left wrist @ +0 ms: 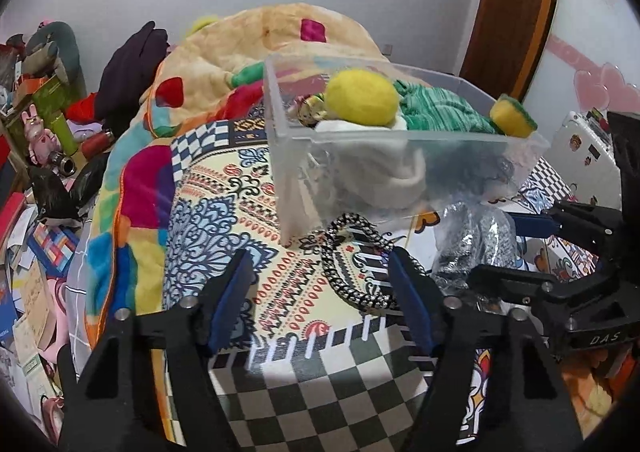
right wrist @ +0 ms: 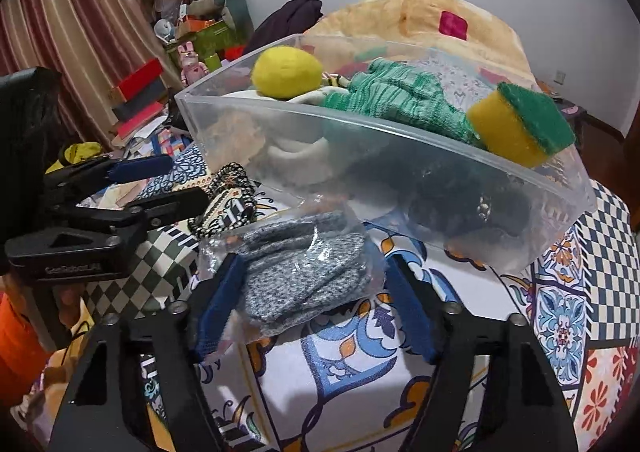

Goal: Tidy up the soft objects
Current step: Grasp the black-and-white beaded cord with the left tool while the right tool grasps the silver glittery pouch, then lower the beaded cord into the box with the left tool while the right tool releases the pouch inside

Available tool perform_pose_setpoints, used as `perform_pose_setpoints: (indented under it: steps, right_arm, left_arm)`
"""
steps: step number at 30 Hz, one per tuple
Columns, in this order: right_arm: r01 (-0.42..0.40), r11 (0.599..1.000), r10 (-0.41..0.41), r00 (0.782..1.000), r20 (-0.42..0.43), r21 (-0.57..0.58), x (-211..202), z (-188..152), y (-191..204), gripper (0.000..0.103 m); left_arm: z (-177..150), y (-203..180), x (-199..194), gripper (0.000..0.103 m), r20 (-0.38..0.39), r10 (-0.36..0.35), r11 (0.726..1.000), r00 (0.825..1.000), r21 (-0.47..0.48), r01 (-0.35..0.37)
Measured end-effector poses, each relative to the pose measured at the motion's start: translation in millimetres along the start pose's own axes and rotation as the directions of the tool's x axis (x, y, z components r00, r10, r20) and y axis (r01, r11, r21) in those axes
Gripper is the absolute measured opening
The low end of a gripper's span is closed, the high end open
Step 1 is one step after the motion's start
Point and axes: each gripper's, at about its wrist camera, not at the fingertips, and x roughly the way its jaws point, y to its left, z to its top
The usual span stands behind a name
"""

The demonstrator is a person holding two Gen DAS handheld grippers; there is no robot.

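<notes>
A clear plastic bin (left wrist: pixel 384 140) (right wrist: pixel 400 140) stands on the patterned bedspread and holds a yellow ball (left wrist: pixel 362 97) (right wrist: pixel 287 70), a green knit cloth (left wrist: pixel 440 110) (right wrist: pixel 400 98), a yellow-green sponge (left wrist: pixel 514 114) (right wrist: pixel 520 124), white cloth and dark items. A grey knit item in a clear bag (right wrist: pixel 304 276) (left wrist: pixel 476 240) lies in front of the bin. My right gripper (right wrist: pixel 312 304) is open with its fingers on either side of the bag. My left gripper (left wrist: pixel 320 292) is open and empty above a black-and-white braided band (left wrist: pixel 352 272) (right wrist: pixel 228 188).
A colourful blanket (left wrist: pixel 132 180) is piled to the left and behind the bin. A cluttered heap of boxes and toys (left wrist: pixel 36 140) (right wrist: pixel 188 48) lies beyond the bed. A wooden door (left wrist: pixel 516 8) stands at the back right.
</notes>
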Motion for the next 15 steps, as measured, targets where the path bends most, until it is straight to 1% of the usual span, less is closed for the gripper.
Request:
perform_pose_setpoints:
  steps: [2, 4, 5, 8, 9, 10, 11, 12, 13, 15]
  right_arm:
    - [0.012, 1.0, -0.012, 1.0, 0.007, -0.013, -1.3, -2.5, 1.7, 0.059]
    - [0.02, 0.999, -0.02, 1.0, 0.015, -0.026, -2.9, -4.8, 4.6, 0.054]
    - [0.029, 0.999, -0.028, 0.999, 0.02, -0.031, -3.7, -5.5, 5.0, 0.053]
    - [0.042, 0.998, -0.041, 0.999, 0.034, -0.036, -6.6, -7.2, 5.1, 0.047]
    - [0.05, 0.998, -0.049, 0.998, 0.04, -0.036, -8.2, -8.1, 4.6, 0.043]
    - [0.057, 0.998, -0.055, 0.997, 0.044, -0.036, -9.2, -7.8, 3.4, 0.037]
    - [0.058, 0.998, -0.056, 0.997, 0.047, -0.035, -10.5, -8.2, 2.1, 0.036]
    - [0.062, 0.997, -0.06, 0.997, 0.053, -0.035, -12.3, -9.2, 1.2, 0.033]
    - [0.068, 0.997, -0.066, 0.996, 0.058, -0.034, -14.1, -10.3, 0.3, 0.031]
    - [0.075, 0.997, -0.073, 0.995, 0.065, -0.033, -16.7, -11.0, -0.7, 0.029]
  left_arm:
    - [-0.4, -1.6, 3.8, 0.061, -0.016, -0.006, 1.0, 1.0, 0.001, 0.006]
    - [-0.4, -2.2, 8.1, 0.053, -0.033, -0.011, 1.0, 0.999, 0.0, 0.011]
    - [-0.3, -2.3, 10.0, 0.051, -0.038, -0.009, 1.0, 0.999, 0.0, 0.009]
    - [0.9, -3.4, 11.1, 0.041, -0.029, 0.007, 1.0, 1.0, 0.007, -0.006]
    - [0.8, -3.7, 11.1, 0.035, -0.025, 0.011, 1.0, 1.0, 0.009, -0.011]
    - [1.0, -3.6, 11.1, 0.029, -0.022, 0.013, 1.0, 1.0, 0.008, -0.013]
    - [0.6, -3.0, 10.9, 0.025, -0.017, 0.016, 1.0, 1.0, 0.005, -0.015]
    - [0.5, -2.5, 10.7, 0.019, -0.014, 0.018, 1.0, 1.0, 0.004, -0.018]
    - [0.3, -2.0, 10.5, 0.01, -0.011, 0.018, 1.0, 1.0, 0.002, -0.018]
    - [-0.4, -1.2, 10.5, 0.007, -0.006, 0.018, 1.0, 1.0, 0.003, -0.018]
